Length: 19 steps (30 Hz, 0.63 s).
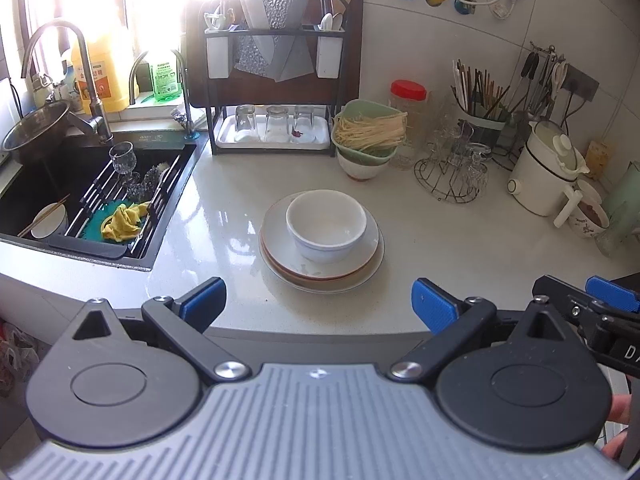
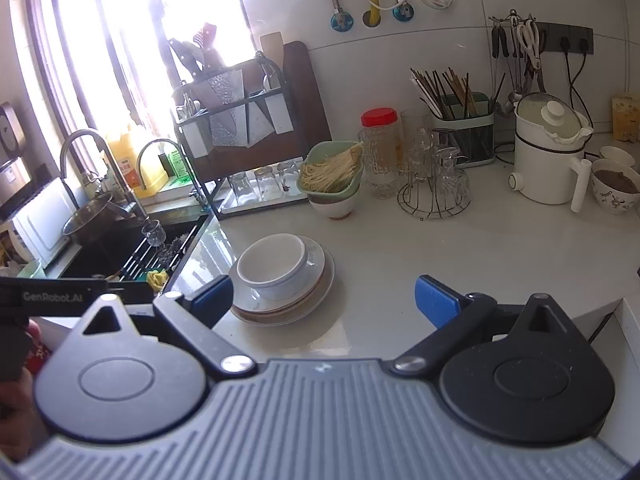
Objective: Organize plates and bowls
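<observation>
A white glazed ceramic bowl [image 1: 326,224] sits atop a stack of round ceramic plates [image 1: 322,268] on the pale countertop [image 1: 460,248], near the sink [image 1: 80,200]. Left gripper [image 1: 318,304] and right gripper [image 2: 324,300] both gape, empty. The ware looks rigid, slippery and breakable; the bowl's rim probably offers the best hold.

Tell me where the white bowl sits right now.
The white bowl sits upright on top of the stack of plates mid-counter, right of the sink and in front of the green basket of noodles; in both wrist views it lies ahead of the open jaws.
</observation>
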{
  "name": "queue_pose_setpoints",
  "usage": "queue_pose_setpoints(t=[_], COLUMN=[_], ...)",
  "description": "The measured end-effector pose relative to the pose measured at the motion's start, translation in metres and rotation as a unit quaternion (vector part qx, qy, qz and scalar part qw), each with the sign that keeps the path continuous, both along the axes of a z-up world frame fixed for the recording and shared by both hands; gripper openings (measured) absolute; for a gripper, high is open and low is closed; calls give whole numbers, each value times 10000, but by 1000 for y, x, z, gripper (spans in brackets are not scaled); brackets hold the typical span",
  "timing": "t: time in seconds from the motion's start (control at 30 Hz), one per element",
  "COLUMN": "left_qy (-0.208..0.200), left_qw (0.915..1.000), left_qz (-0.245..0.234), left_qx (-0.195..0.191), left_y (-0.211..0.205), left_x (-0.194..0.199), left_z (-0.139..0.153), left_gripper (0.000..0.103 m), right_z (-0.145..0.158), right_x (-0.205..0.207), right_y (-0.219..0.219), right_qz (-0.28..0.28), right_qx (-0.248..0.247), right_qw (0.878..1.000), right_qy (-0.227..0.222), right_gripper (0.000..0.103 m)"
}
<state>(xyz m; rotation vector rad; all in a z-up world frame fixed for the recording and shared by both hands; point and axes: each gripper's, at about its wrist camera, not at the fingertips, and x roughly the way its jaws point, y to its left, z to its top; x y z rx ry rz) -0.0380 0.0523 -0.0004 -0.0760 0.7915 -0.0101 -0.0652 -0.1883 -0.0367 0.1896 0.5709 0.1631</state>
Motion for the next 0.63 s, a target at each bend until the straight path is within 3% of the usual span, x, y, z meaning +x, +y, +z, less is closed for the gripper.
queue_pose_setpoints(t=[0.63], left_qy=[87], left_qw=[9999], left_qz=[-40], left_qx=[-66], left_y=[-6], left_x=[-3], left_z=[-3], left_gripper=[101], right_z=[0], right_x=[-1], right_y=[-5], right_qz=[-90], right_qx=[37], right_qw=[9999], right_qy=[63], right_gripper=[99])
